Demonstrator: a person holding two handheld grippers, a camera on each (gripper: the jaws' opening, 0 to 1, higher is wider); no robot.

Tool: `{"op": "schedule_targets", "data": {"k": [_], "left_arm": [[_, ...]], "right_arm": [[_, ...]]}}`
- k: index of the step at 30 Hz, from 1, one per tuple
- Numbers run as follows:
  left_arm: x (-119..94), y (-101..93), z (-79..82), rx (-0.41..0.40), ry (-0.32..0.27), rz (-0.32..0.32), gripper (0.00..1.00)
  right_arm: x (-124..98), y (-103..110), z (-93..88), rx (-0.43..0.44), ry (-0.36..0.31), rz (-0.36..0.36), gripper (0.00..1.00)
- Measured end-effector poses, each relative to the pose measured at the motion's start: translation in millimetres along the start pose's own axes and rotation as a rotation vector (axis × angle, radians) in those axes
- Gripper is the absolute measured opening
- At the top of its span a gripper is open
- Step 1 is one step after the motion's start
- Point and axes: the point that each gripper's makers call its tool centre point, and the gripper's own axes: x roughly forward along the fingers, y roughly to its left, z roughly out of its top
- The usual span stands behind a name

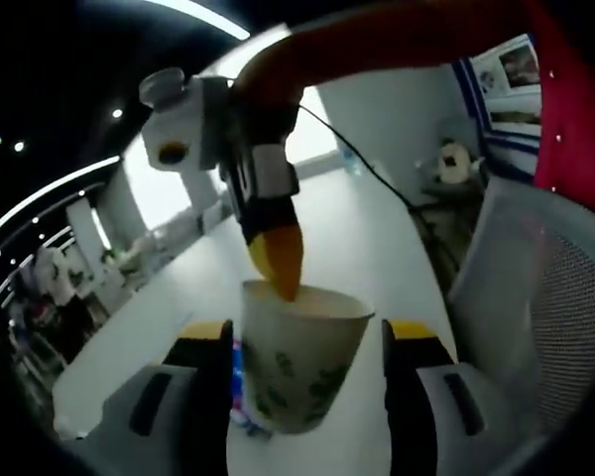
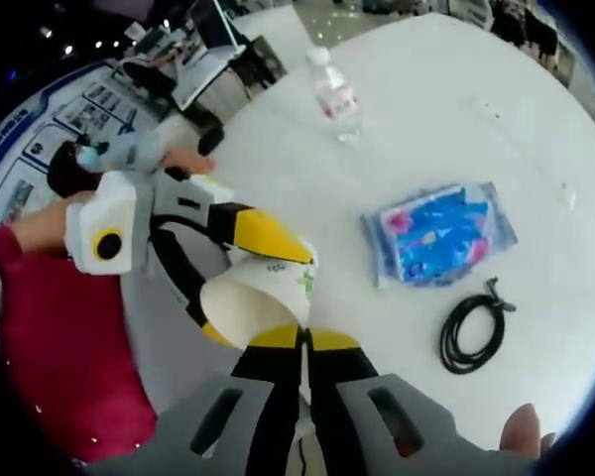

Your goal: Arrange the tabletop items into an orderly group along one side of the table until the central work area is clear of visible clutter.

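Note:
A white paper cup (image 1: 299,369) with green print stands upright between the jaws of my left gripper (image 1: 310,332), which closes on its sides and holds it above the white table (image 1: 347,228). My right gripper (image 1: 279,260) comes down from above, its yellow tip at the cup's near rim. In the right gripper view my right gripper (image 2: 303,342) has its jaws together on the edge of the cup (image 2: 240,309), while the left gripper (image 2: 261,294) hugs the cup with a yellow finger on each side.
On the table lie a blue tissue pack (image 2: 438,233), a coiled black cable (image 2: 473,332) and a small water bottle (image 2: 335,99) farther off. A person's red sleeve (image 2: 50,337) and a grey mesh chair (image 1: 540,297) border the table.

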Motion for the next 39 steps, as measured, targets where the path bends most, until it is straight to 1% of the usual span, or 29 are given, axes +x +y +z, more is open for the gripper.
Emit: {"op": "schedule_targets", "data": {"k": [5, 12, 14, 21, 23, 27, 32, 37, 39], "left_arm": [[1.3, -2.0, -0.6, 0.005, 0.01, -0.01, 0.51], [1.8, -2.6, -0.7, 0.004, 0.014, -0.013, 0.46], [2.2, -3.0, -2.0, 0.002, 0.023, -0.014, 0.45], [2.7, -3.0, -6.0, -0.008, 0.038, -0.009, 0.44], [2.2, -2.7, -5.3, -0.015, 0.03, -0.005, 0.43], [0.7, -1.7, -5.0, -0.024, 0.015, 0.002, 0.43], [-0.8, 0.9, -6.1, -0.043, 0.011, 0.014, 0.42], [-2.7, 5.3, -6.5, -0.078, -0.001, 0.03, 0.42], [-3.2, 6.8, -6.9, -0.085, -0.004, 0.034, 0.42]], "right_arm": [[1.1, -0.8, -1.1, 0.002, 0.014, -0.006, 0.02], [3.6, -1.1, -4.0, 0.007, 0.037, -0.012, 0.02], [4.4, -0.7, -4.3, 0.009, 0.044, -0.013, 0.02], [4.1, 0.3, -3.8, 0.018, 0.052, -0.014, 0.02], [3.8, 0.1, -3.4, 0.019, 0.051, -0.014, 0.02], [2.8, 0.0, -2.4, 0.026, 0.042, -0.012, 0.02], [-0.1, -0.6, 0.1, 0.031, 0.017, -0.013, 0.03], [-6.0, -4.0, 2.7, 0.048, -0.034, -0.015, 0.08], [-7.4, -3.7, 6.9, 0.032, -0.073, -0.022, 0.12]]}}
